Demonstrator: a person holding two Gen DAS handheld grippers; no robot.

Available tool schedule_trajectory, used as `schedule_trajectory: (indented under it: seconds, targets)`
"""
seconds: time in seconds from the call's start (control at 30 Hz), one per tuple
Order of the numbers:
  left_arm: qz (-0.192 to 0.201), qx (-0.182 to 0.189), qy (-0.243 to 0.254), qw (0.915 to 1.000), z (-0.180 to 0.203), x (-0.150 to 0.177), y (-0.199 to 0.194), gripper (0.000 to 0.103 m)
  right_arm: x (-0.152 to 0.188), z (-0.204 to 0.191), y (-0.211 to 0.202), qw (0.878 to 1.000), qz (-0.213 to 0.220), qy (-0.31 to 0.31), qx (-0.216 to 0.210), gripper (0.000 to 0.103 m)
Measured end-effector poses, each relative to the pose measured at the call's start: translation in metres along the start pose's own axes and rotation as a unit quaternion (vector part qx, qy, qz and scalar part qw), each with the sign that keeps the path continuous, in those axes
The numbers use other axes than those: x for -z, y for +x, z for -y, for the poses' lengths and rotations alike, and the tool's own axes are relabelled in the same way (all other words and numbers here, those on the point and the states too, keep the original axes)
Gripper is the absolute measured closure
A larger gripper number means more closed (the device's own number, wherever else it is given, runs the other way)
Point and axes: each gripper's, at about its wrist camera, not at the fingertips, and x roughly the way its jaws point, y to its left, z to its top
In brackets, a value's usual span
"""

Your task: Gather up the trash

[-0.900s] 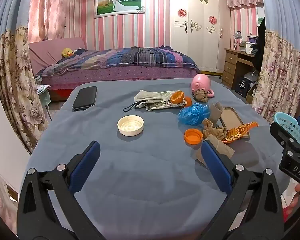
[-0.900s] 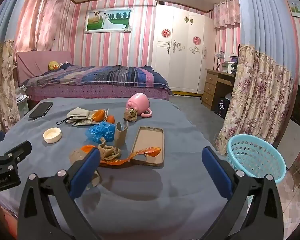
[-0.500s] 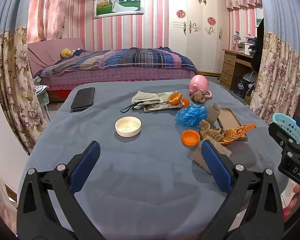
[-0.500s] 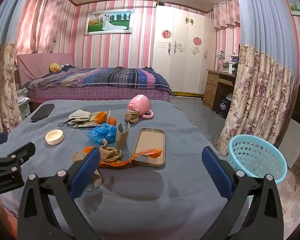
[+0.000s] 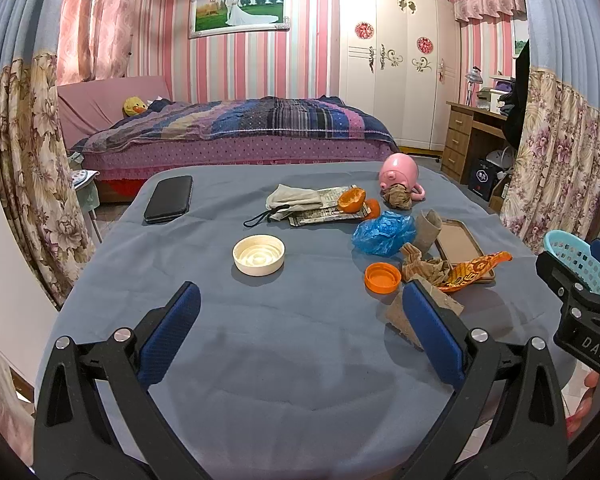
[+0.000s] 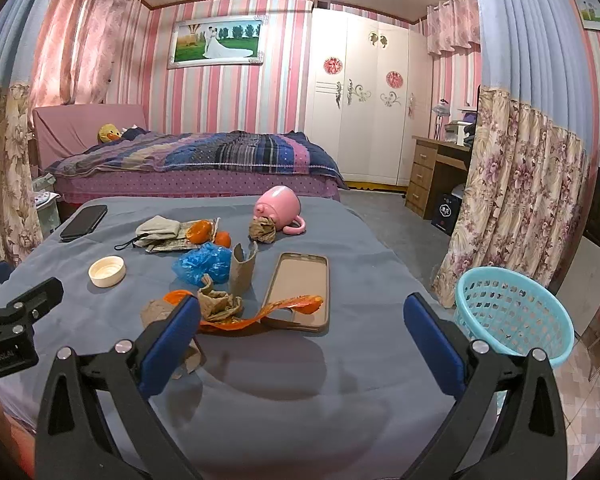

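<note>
Right wrist view takes in the whole grey-blue table (image 6: 340, 380), with the trash gathered left of centre and the turquoise basket (image 6: 512, 312) standing on the floor just off the table's right edge. Both grippers hang over the near edge with nothing between their pads: the right gripper (image 6: 300, 344) is spread wide, and so is the left gripper (image 5: 300, 336). Nearest the right gripper lie the orange wrapper (image 6: 260, 312), draped over the end of an empty phone case (image 6: 300, 288), and a crumpled brown paper (image 6: 220, 306) touching it. Beyond them stand a cardboard tube (image 6: 243, 270) and a blue plastic bag (image 6: 204, 262). A good first pick is probably the wrapper or the brown paper, pinched where it rises clear of the cloth, so the case stays put. Open cloth in front gives room to approach, and the path right to the basket looks unobstructed.
</note>
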Motion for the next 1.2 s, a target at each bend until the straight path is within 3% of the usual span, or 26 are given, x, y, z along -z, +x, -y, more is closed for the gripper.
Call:
schedule_trajectory:
  seconds: [1.2]
  targets:
    - [0.0, 0.0, -0.002, 1.0, 0.001, 0.0008, -0.001, 0.005, -0.002, 0.0059, -0.0022, 1.0, 0.002, 0.001, 0.004, 0.004]
